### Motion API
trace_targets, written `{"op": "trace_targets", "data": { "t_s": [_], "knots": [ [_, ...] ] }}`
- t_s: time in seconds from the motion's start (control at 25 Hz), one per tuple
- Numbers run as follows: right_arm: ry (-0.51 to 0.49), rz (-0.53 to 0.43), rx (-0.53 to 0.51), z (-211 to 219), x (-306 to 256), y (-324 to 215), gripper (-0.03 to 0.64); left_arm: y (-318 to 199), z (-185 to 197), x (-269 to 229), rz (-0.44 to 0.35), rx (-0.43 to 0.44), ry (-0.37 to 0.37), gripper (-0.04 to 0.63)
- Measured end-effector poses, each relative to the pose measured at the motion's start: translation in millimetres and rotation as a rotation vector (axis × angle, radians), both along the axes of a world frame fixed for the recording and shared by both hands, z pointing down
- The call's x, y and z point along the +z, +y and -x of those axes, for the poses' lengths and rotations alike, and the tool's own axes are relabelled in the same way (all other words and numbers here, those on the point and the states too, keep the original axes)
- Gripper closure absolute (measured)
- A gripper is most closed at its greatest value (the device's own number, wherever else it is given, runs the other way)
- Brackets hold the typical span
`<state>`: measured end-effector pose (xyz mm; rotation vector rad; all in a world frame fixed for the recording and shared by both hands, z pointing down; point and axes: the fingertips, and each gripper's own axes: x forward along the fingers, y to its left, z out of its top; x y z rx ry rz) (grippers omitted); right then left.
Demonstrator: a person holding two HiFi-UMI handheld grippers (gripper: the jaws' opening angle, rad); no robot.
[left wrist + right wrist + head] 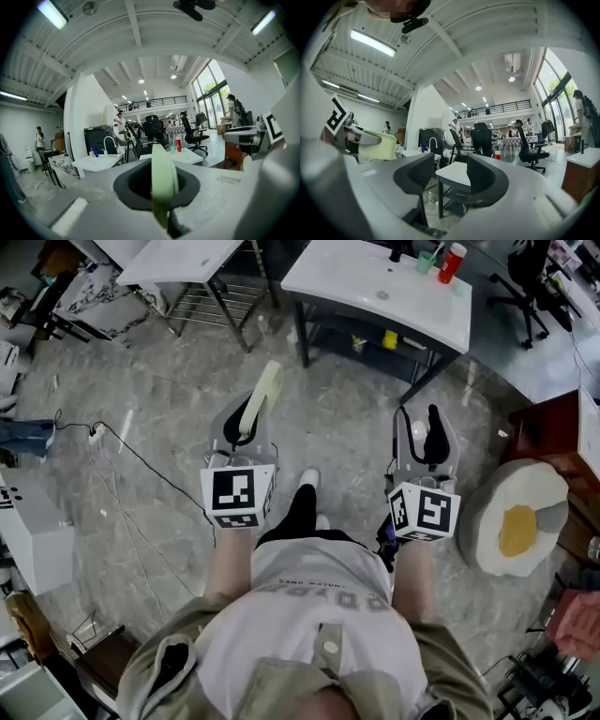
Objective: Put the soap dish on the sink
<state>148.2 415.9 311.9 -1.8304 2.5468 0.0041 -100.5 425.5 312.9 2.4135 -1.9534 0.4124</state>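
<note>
A pale green soap dish (pixel 262 395) sticks out forward from my left gripper (pixel 246 432), which is shut on it. In the left gripper view the soap dish (pixel 162 180) stands edge-on between the dark pads. My right gripper (pixel 427 427) is open, and in its own view nothing lies between the two spread fingers (pixel 450 180). That view also catches the soap dish (pixel 379 146) at far left. The white sink (pixel 375 287), with a drain in its top, stands ahead across the stone floor, well beyond both grippers. It also shows as a white sink top (pixel 190 156) past the dish.
A red bottle (pixel 452 261) and a green cup stand on the sink's far right. A second white table (pixel 178 259) is at upper left. An egg-shaped cushion (pixel 516 521) and a brown cabinet (pixel 553 432) lie to the right. Cables (pixel 122 456) trail on the left floor.
</note>
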Motion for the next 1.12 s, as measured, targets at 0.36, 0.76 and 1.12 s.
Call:
{"op": "trace_targets", "data": {
  "t_s": [0.36,0.76,1.12],
  "knots": [
    [0.011,-0.072,0.046,23,-30,-76,0.394,-91,29,-29,-0.076,0.035,0.012,0.584],
    [0.041,-0.125,0.083,36,-44,-132,0.394,-158,50,-44,-0.124,0.09,0.016,0.584],
    [0.038,-0.05,0.135,32,-19,-146,0.394,-177,66,-3,-0.03,0.09,0.022,0.584]
  ]
}}
